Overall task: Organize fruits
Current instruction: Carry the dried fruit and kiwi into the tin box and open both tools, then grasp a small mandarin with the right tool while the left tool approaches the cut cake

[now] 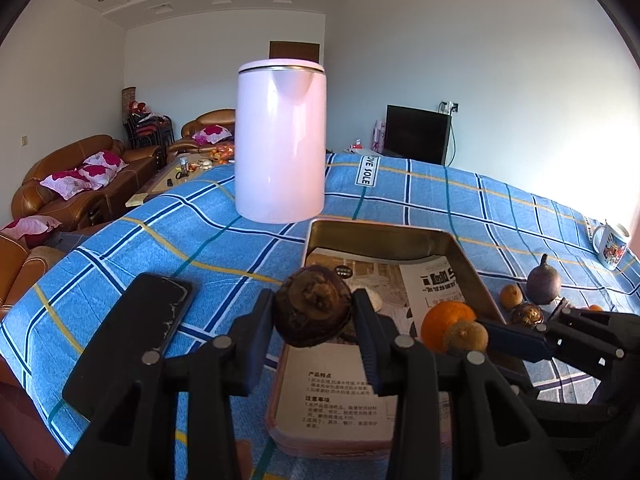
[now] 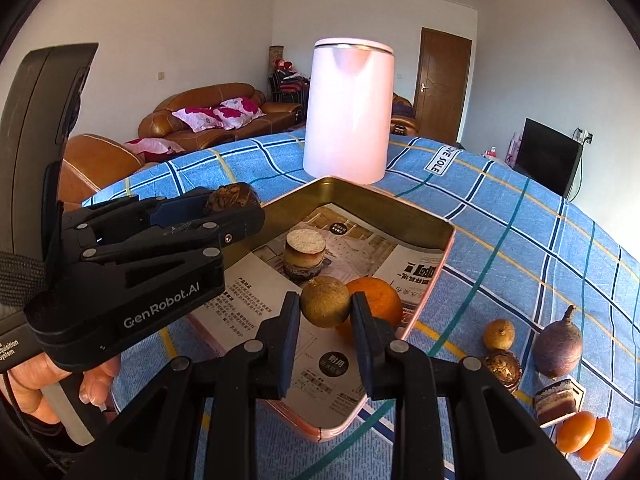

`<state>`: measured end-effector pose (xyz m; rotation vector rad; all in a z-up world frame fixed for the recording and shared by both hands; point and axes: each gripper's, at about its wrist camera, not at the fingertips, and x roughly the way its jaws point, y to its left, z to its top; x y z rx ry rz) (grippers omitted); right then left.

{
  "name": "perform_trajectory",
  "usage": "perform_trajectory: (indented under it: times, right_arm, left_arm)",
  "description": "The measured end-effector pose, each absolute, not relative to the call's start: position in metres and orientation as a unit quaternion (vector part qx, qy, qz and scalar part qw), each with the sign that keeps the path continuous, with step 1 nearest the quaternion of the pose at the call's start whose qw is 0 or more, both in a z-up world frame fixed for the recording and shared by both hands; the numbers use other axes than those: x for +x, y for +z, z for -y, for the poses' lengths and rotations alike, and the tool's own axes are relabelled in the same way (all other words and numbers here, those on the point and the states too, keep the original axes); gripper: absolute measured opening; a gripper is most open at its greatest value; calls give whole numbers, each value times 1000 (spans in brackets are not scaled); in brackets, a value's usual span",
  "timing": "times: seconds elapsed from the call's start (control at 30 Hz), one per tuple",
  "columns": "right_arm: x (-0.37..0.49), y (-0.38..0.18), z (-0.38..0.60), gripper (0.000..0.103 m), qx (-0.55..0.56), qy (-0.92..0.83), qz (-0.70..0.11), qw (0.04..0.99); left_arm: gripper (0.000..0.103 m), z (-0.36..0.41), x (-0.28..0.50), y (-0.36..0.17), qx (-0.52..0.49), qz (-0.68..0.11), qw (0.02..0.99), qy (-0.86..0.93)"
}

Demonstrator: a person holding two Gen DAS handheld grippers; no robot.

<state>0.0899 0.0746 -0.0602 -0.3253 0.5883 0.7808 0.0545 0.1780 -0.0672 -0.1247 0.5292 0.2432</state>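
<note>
My left gripper (image 1: 313, 312) is shut on a dark brown round fruit (image 1: 314, 306) and holds it above the near end of the pink tin tray (image 1: 384, 232), which is lined with printed paper. My right gripper (image 2: 326, 308) is shut on a small tan round fruit (image 2: 325, 300) above the tray's near right side. An orange (image 2: 378, 296) lies in the tray behind it; a layered cake piece (image 2: 305, 254) sits in the tray's middle. The left gripper also shows in the right wrist view (image 2: 236, 204), and the right gripper in the left wrist view (image 1: 480, 332).
A pink kettle (image 1: 280, 140) stands behind the tray on the blue checked cloth. A black phone (image 1: 132, 332) lies left of the tray. Right of the tray lie a purple passion fruit (image 2: 558, 346), a tan fruit (image 2: 499, 334), a brown fruit (image 2: 502, 368), a cake slice (image 2: 556, 400), two small oranges (image 2: 584, 434). A mug (image 1: 612, 246) stands far right.
</note>
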Motion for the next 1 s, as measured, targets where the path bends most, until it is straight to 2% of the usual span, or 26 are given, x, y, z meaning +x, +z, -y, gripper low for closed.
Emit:
perform_trajectory:
  times: [0.3,0.37,0.43,0.5,0.73,1.0]
  right_arm:
    - [97,-64,-77,30,-155,383,-307,857]
    - [98,-64,-75,34,-149,384,-307,858]
    - [97,-62,-70,50,-137,383,-302,862]
    - [94,-58,-61,56,-126,384,-291,867]
    - [82,-43,2,57,-124,339,-258,896]
    - [102,-37,112,60,-85,216,-265,936]
  left_arm:
    - [42,-175,56,-70,-57,-266,955,121]
    - [45,-174,53,-67,-56,-262,956,122]
    - [61,-172,49,-61,-56,-254,958,124]
    - [65,-169,44,-55,-55,-243,960,127]
    - [67,-137,38,-39,-33,-226,969,96]
    - [68,-74,51,-37,7,-239,970,39]
